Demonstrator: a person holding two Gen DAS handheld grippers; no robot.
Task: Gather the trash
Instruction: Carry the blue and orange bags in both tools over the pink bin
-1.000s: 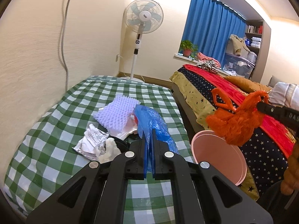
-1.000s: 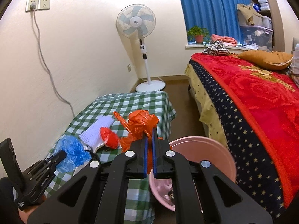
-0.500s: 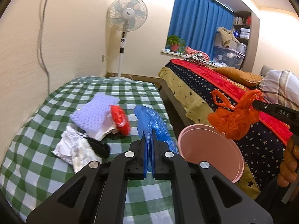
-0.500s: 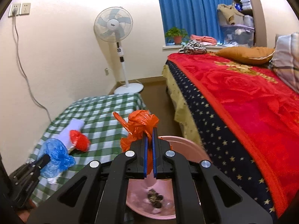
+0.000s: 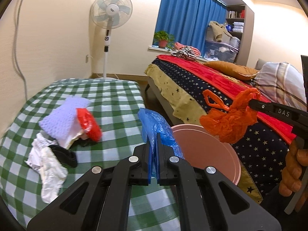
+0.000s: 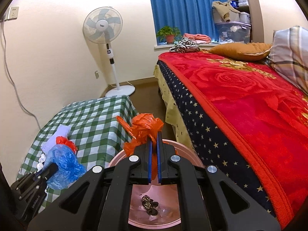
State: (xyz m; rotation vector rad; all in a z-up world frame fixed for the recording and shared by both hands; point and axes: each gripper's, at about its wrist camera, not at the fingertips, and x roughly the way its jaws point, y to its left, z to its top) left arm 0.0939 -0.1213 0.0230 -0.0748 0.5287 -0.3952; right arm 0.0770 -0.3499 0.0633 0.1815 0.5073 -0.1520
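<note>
My left gripper [image 5: 153,134] is shut on a crumpled blue plastic bag [image 5: 156,127], held over the checked tablecloth beside the pink bin [image 5: 207,152]. My right gripper [image 6: 153,134] is shut on an orange plastic bag [image 6: 143,132] that hangs above the pink bin [image 6: 154,209], whose bottom holds a few dark scraps. In the left wrist view the orange bag [image 5: 231,121] hangs from the right gripper [image 5: 252,102] over the bin's far side. On the table lie a red wrapper [image 5: 88,124], a white foam net [image 5: 63,113], white crumpled paper [image 5: 48,165] and a black strip [image 5: 63,155].
The green-checked table [image 5: 107,100] stands along the wall. A bed [image 6: 250,100] with a red blanket lies right of the bin, with a narrow floor gap between. A standing fan [image 6: 107,38] is in the corner. A hand [image 5: 294,171] holds the right gripper's handle.
Both grippers moved toward the bin with their bags. The orange bag now hangs over the bin's opening, and the bin's inside with dark scraps has come into the right wrist view.
</note>
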